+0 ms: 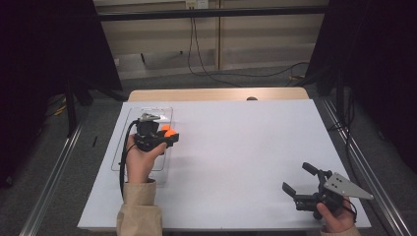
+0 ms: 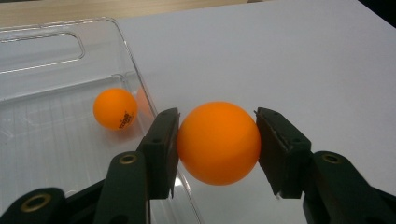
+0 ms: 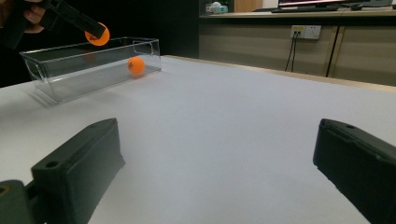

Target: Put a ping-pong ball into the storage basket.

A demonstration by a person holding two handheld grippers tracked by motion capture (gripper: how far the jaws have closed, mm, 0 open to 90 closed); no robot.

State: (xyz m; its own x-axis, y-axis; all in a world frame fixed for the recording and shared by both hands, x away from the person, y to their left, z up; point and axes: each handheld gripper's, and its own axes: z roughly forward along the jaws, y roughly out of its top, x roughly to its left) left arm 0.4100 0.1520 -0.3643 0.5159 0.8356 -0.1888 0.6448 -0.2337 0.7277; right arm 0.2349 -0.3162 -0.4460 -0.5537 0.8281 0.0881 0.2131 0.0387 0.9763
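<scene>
An orange ball [image 2: 218,143] was held between the pads of the left gripper [image 2: 217,149], which were closed on its two sides, one pad against each flank at about mid-height. All places below are given relative to the clear plastic bin [image 1: 129,129].

The step in hand was judged to be the carrying of this ball to the bin for dropping. In the left gripper view the held ball was seen just outside the bin's long side wall, raised above the rim, with the left pad over the wall's edge. In the right gripper view it was seen above the rim of the bin [image 3: 56,53], not yet lowered inside. A second orange ball [image 2: 115,108] was already lying on the floor of the bin, near that same long wall and toward the bin's far end.

The next move was judged to call for a short shift sideways, so that the held ball would be brought wholly over the bin's interior, followed by a parting of the pads. Care would be needed that the ball was not released over the wall itself, from which it could bounce out onto the white table [image 1: 236,147].

The right gripper [image 1: 301,180] was held well apart from the bin, at the table's near corner, with its jaws standing wide open and nothing between them.
</scene>
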